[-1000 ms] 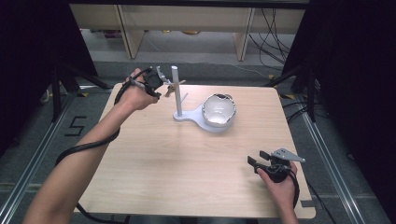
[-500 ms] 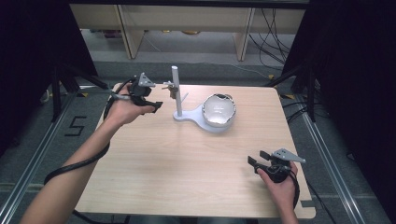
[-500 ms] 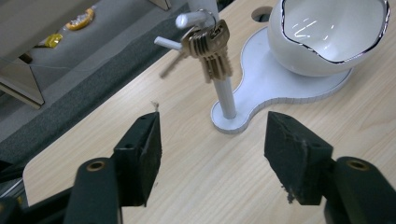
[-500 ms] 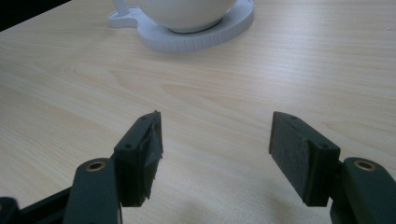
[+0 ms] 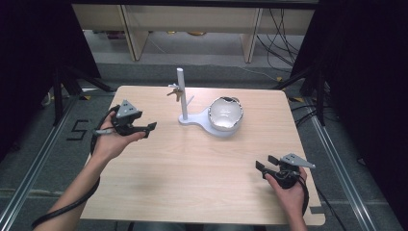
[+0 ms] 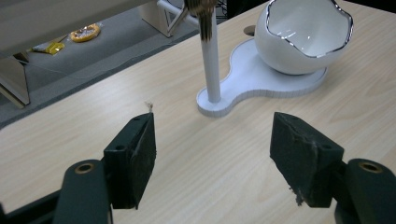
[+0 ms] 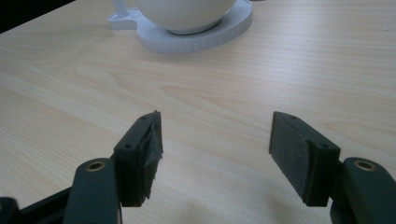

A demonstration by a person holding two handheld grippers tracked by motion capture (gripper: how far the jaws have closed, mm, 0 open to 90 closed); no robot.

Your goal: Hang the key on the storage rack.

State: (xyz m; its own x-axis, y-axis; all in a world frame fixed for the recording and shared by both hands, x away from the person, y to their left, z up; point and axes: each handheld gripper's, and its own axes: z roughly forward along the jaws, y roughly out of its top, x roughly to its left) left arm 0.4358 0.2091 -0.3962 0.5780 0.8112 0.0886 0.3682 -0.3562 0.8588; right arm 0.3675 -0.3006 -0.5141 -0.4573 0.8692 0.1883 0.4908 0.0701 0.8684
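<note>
**Keys hang on the stand, both tools released**

The bunch of keys (image 5: 174, 92) hangs from a side peg of the white stand (image 5: 183, 96), near the top of its upright post at the far middle of the surface (image 5: 192, 163). The post rises from a flat white base that also carries a white bowl (image 5: 225, 113) with a wavy silver rim, just beside the post. The left tool (image 5: 150, 128) sits well apart from the stand, toward the left edge; its jaws have just been opening and stand wide with nothing between them. The right tool (image 5: 262, 165) rests near the front right corner, jaws spread and empty.
</note>
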